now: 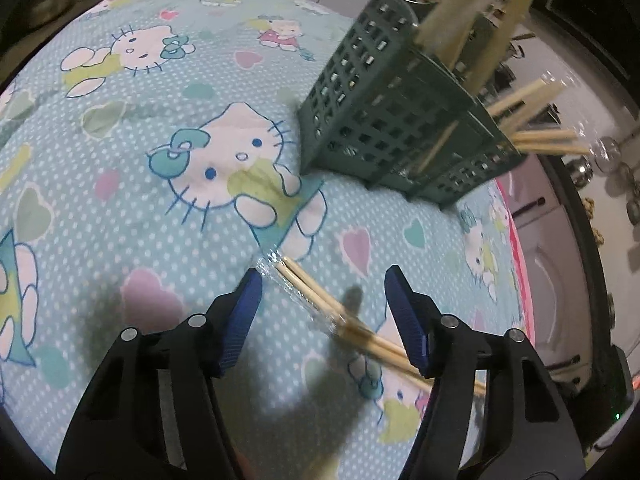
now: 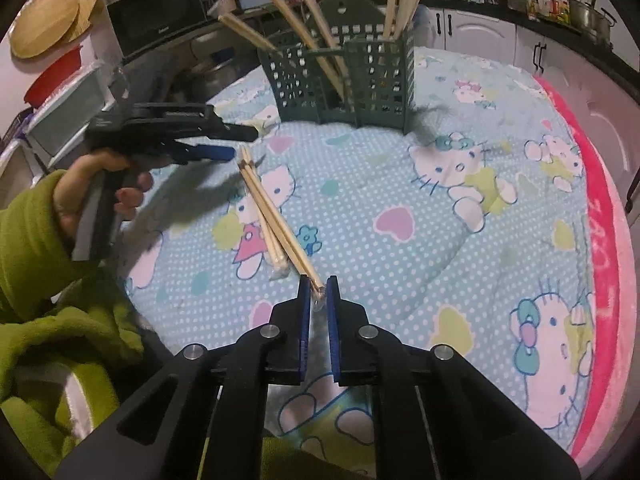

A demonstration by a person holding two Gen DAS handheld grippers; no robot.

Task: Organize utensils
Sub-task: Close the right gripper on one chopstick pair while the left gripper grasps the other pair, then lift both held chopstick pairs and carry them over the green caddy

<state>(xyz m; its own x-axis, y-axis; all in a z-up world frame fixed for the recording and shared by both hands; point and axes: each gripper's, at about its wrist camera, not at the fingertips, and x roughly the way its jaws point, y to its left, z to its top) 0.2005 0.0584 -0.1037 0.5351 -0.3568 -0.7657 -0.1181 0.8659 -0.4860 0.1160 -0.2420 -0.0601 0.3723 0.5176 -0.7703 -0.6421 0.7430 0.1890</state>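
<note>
A green slotted utensil holder (image 1: 404, 120) (image 2: 340, 80) stands on a Hello Kitty cloth (image 1: 160, 160) and holds several wooden chopsticks (image 2: 296, 28). Two wrapped chopstick pairs lie on the cloth. My right gripper (image 2: 318, 292) is shut on the near end of one wrapped pair (image 2: 280, 224); the other pair (image 2: 264, 232) lies beside it. My left gripper (image 1: 324, 288) is open and hovers over the far end of the chopsticks (image 1: 320, 300); it also shows in the right wrist view (image 2: 236, 142).
A pink blanket edge (image 2: 600, 240) runs along the right side. Kitchen cabinets (image 2: 500, 36), a microwave (image 2: 156, 16) and round wooden boards (image 2: 48, 20) ring the table. A green sleeve (image 2: 32, 240) covers the left hand.
</note>
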